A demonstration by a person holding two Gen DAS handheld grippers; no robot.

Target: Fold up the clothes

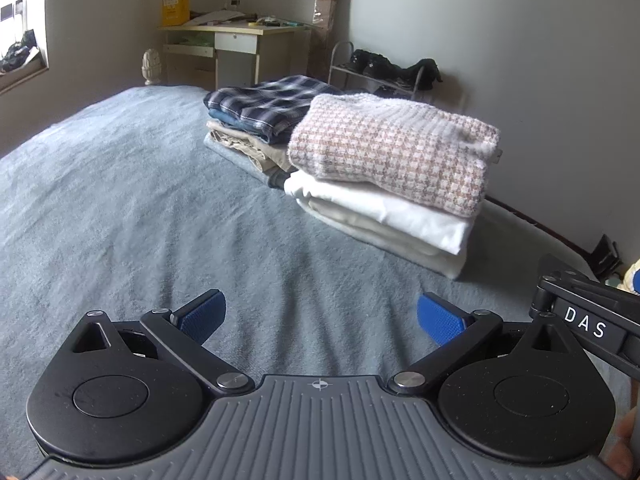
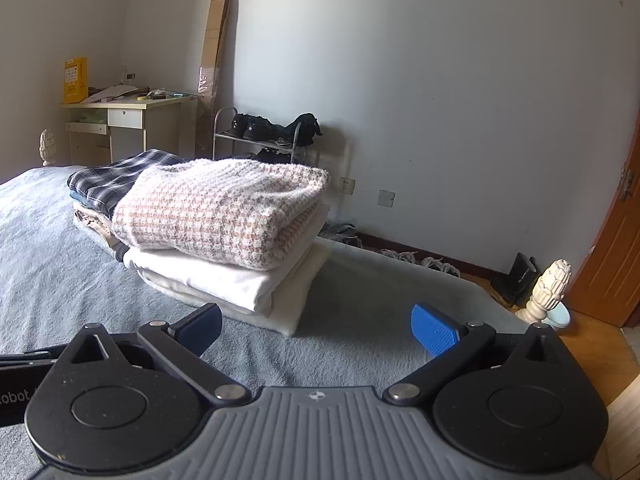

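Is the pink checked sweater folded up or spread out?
Folded. The sweater sits as a neat thick bundle with a rounded fold edge, atop the white clothes.

The bed cover (image 1: 120, 200) is a matt, nubbly grey-blue cloth. At about one o'clock from the left gripper (image 1: 320, 320), a fuzzy houndstooth knit (image 1: 392, 156) tops smooth white cloth (image 1: 400, 220); behind lies woven plaid fabric (image 1: 272, 100). The gripper's pads (image 1: 440, 320) are blue, finely textured; its arms are matt black with bright metal pivots.
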